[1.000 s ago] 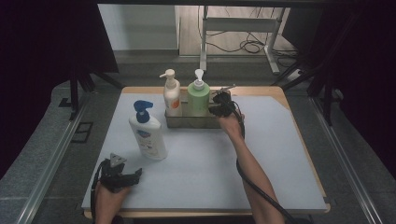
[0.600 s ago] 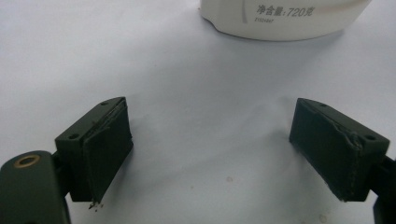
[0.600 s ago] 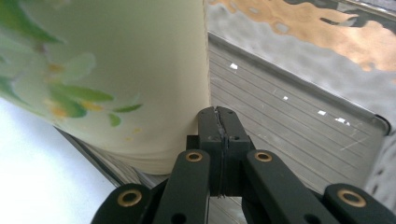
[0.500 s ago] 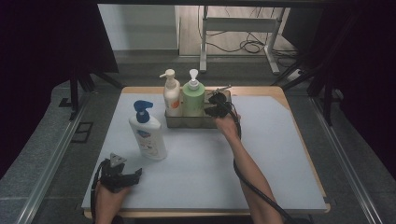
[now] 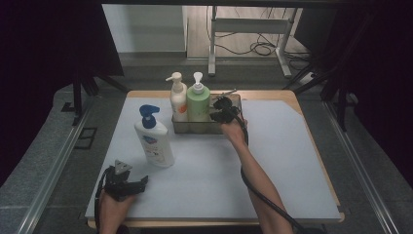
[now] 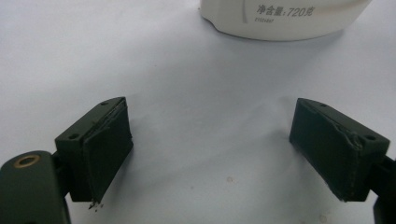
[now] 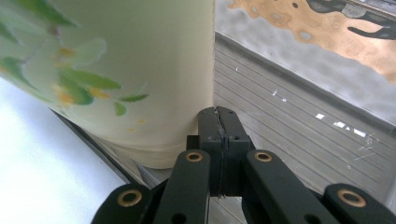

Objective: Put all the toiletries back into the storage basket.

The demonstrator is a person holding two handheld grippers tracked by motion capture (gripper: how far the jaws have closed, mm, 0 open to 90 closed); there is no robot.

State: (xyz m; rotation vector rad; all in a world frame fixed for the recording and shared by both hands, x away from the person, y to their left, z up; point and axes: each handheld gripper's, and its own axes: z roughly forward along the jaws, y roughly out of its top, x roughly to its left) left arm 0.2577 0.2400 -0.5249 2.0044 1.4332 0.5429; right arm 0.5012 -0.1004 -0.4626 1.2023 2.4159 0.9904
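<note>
Since the earlier frame, the green bottle (image 5: 198, 108) had slid left in the tray (image 5: 234, 100), nudged by the right gripper (image 7: 219, 122), pressed together beside it. Next likely: fetching the white bottle (image 5: 155, 141); left gripper (image 6: 210, 149) spread.

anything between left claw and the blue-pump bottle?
No. Bare white mat lies between the open left claw and the white bottle, per the left gripper view.

Glossy plastic on the green bottle (image 7: 116, 70), a shiny ribbed metal tray (image 7: 299, 135) beneath it, and matt white sheet (image 5: 204, 165) over wood.
</note>
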